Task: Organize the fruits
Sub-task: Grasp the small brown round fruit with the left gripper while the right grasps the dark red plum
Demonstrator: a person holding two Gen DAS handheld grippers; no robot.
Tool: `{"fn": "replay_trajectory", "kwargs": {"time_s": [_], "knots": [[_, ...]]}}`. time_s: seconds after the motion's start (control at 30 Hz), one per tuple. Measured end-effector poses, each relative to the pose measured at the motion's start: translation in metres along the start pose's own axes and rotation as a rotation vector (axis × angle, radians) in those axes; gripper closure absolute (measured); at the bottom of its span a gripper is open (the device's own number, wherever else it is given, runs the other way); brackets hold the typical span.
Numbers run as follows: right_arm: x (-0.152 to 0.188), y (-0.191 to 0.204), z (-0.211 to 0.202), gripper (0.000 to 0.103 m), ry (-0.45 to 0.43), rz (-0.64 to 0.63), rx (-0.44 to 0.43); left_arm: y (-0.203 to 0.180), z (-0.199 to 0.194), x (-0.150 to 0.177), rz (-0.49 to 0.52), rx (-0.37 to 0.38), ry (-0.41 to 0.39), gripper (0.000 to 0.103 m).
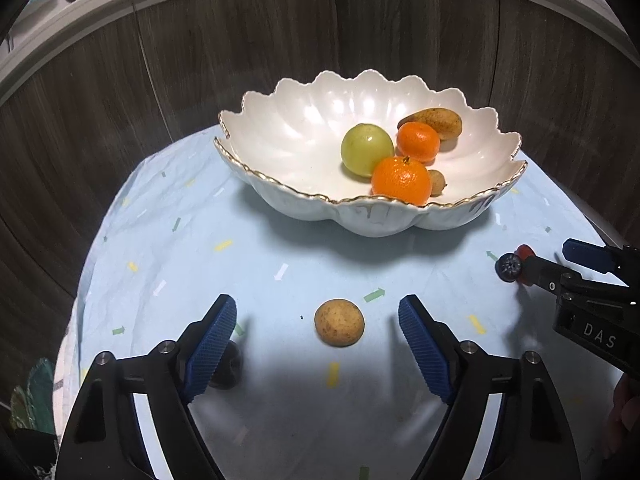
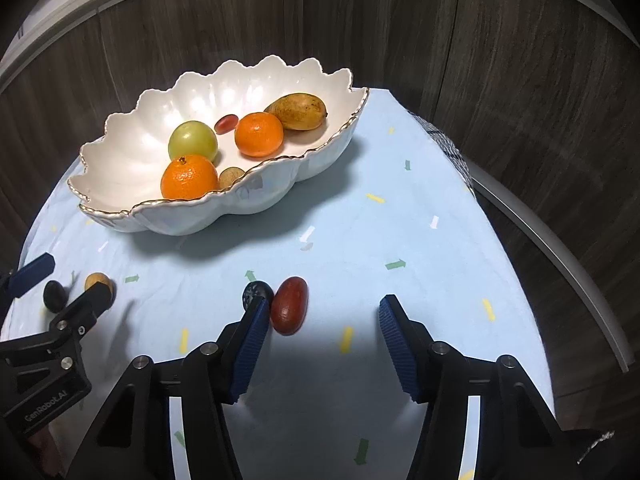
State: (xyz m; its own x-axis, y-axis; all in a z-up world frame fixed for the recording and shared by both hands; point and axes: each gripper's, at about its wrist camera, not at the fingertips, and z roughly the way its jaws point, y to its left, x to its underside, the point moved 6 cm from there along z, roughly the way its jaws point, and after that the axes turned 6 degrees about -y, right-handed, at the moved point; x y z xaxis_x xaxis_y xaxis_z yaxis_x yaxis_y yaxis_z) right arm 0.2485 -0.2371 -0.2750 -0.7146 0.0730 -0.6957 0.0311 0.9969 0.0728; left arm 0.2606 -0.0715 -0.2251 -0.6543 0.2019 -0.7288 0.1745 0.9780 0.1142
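The left gripper (image 1: 318, 320) hangs with its jaws spread wide on either side of a small speckled brown fruit (image 1: 339, 322) lying on the pale blue tablecloth (image 1: 256, 248) — nothing is gripped. The right gripper (image 2: 320, 316) is likewise wide open, a red oval fruit (image 2: 289, 305) just inside its left pad and touching a dark round fruit (image 2: 256, 294). Behind them sits the scalloped white bowl (image 1: 280, 128) — holding a green fruit (image 1: 367, 149), two oranges (image 1: 401, 180) and a brown oblong fruit (image 1: 436, 121).
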Motion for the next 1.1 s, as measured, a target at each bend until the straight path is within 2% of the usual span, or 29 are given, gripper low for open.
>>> {"fn": "replay_trajectory", "kwargs": {"time_s": [0.23, 0.3, 0.47, 0.63, 0.7, 0.8, 0.87, 1.1], "knots": [[-0.003, 0.001, 0.004, 0.048, -0.006, 0.006, -0.004, 0.000, 0.011, 0.006, -0.031, 0.016, 0.042, 0.031], [-0.003, 0.001, 0.004, 0.049, -0.007, 0.008, -0.004, -0.001, 0.013, 0.008, -0.037, 0.021, 0.051, 0.037], [-0.003, 0.003, 0.006, 0.060, 0.001, 0.014, -0.026, -0.003, 0.019, 0.012, -0.046, 0.040, 0.073, 0.045], [-0.002, 0.001, 0.009, 0.061, 0.018, 0.048, -0.057, -0.007, 0.018, 0.012, -0.043, 0.057, 0.070, 0.054], [-0.002, 0.001, 0.010, 0.061, 0.023, 0.060, -0.067, -0.010, 0.018, 0.011, -0.040, 0.067, 0.069, 0.061], [-0.001, 0.003, 0.010, 0.070, 0.031, 0.070, -0.098, -0.015, 0.016, 0.010, -0.029, 0.074, 0.065, 0.070], [-0.002, 0.006, 0.010, 0.081, 0.032, 0.067, -0.121, -0.014, 0.015, 0.009, -0.026, 0.067, 0.060, 0.075], [-0.002, 0.008, 0.009, 0.084, 0.033, 0.070, -0.133, -0.013, 0.014, 0.007, -0.031, 0.079, 0.061, 0.077]]}}
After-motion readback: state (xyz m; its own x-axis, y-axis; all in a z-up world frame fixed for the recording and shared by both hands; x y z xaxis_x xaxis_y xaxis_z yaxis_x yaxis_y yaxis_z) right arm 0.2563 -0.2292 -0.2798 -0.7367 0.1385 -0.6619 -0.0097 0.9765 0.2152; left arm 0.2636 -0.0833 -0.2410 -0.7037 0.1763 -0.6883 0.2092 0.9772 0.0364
